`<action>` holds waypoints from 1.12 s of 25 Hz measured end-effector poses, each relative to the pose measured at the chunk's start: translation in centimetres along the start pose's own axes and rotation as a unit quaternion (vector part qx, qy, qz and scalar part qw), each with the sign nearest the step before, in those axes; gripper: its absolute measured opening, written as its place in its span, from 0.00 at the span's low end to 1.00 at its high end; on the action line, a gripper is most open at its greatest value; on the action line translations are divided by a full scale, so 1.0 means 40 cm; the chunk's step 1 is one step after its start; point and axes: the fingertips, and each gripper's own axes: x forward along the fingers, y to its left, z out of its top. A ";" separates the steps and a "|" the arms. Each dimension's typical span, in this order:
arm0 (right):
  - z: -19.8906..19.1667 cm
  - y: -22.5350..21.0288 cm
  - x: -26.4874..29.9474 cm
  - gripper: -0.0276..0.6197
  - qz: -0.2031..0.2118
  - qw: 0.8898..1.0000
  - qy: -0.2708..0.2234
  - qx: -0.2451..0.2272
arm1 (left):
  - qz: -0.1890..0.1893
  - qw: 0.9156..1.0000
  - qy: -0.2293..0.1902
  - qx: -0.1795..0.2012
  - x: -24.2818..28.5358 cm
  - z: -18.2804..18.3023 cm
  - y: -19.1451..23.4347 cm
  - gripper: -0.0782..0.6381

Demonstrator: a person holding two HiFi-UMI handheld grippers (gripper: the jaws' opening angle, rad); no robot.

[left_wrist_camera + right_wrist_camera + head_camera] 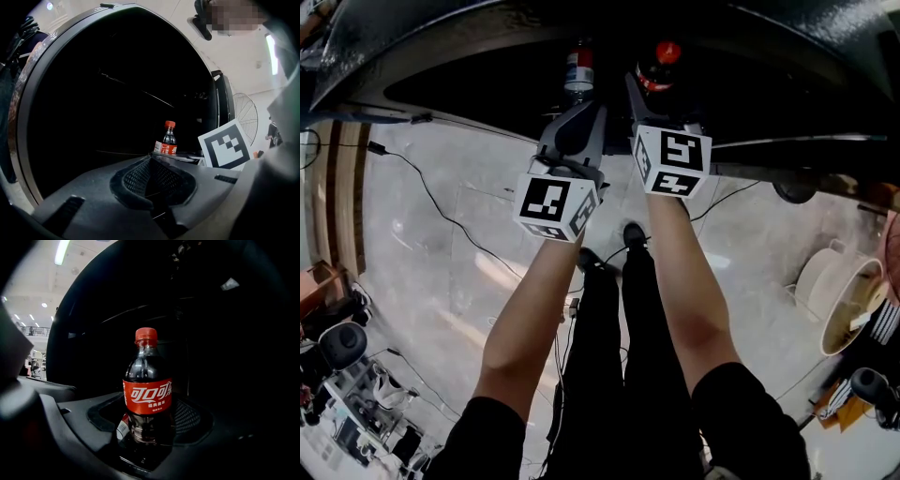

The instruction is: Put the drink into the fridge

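Observation:
A cola bottle [146, 390] with a red cap and red label stands upright between the jaws of my right gripper [145, 430], which is shut on its lower body. Seen from the head, this bottle [656, 66] and the right gripper [647, 92] reach into the dark opening of the fridge [469, 66]. My left gripper [577, 111] is alongside on the left, its pads [140, 178] pressed together with nothing between them. From it the cola bottle [166, 141] shows to the right. A second bottle [578, 67] with a blue and red label stands just beyond the left gripper.
The fridge interior [103, 93] is black and shows little detail. Black cables [422, 187] run over the pale floor under me. A white round tub [839, 295] stands at the right, equipment [347, 375] at the lower left. A floor fan [246, 117] is beside the fridge.

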 end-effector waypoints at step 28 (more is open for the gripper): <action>0.213 0.073 -0.364 0.12 0.054 0.998 0.013 0.043 | 0.010 0.999 0.020 -0.037 -0.205 0.197 -0.146 0.13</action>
